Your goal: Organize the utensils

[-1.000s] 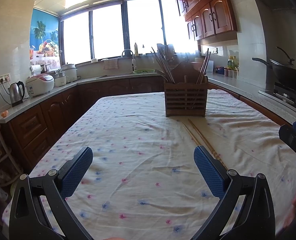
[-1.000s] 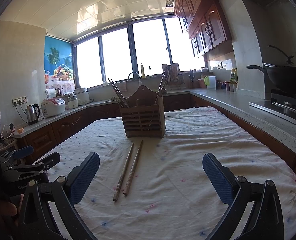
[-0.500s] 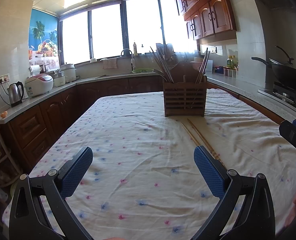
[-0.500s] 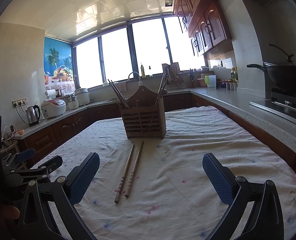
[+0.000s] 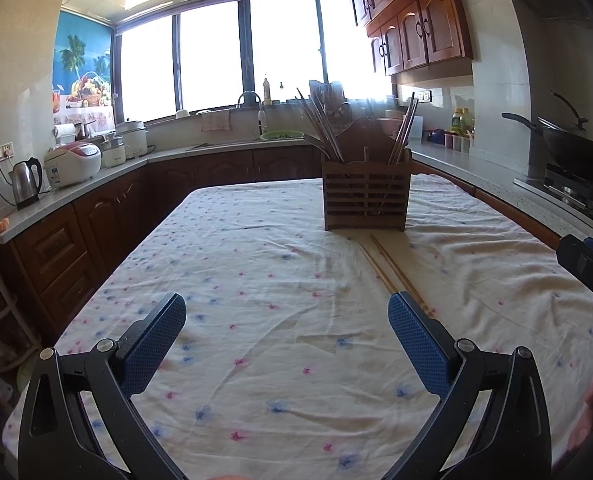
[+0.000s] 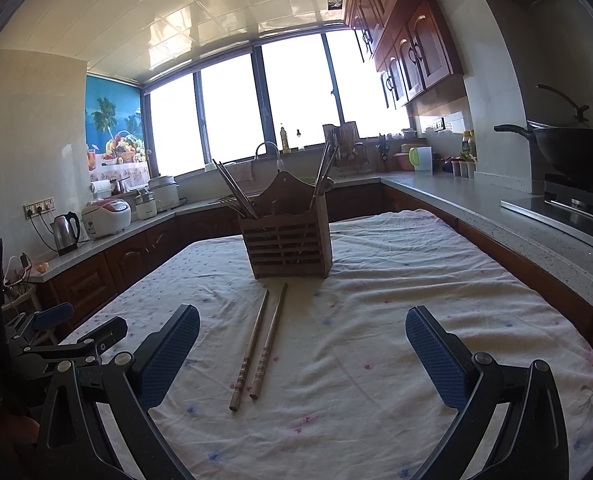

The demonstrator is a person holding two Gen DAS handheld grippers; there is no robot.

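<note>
Right gripper (image 6: 302, 344): fingers spread wide apart, nothing between them; held low over the near part of the table.
Left gripper (image 5: 286, 334): fingers spread wide apart, empty; also low over the near table, to the left of the right gripper.
Chopsticks (image 6: 261, 340): one loose wooden pair lying flat on the cloth, side by side, carved ends nearest. They lie between the right gripper's fingers in its view, closer to the left finger, touching neither.
Utensil holder (image 6: 286, 242): slatted wooden box, upright, just beyond the far tips of the loose pair. More chopsticks stand tilted in its left and right compartments.
Tablecloth (image 5: 256, 264): pale, wrinkled, with small pink and blue flowers; covers the table.
Surroundings: counter with kettle (image 5: 25, 181) and rice cooker (image 5: 72, 164) at left; wok (image 6: 576, 152) on the stove at right; bright windows at far end.
</note>
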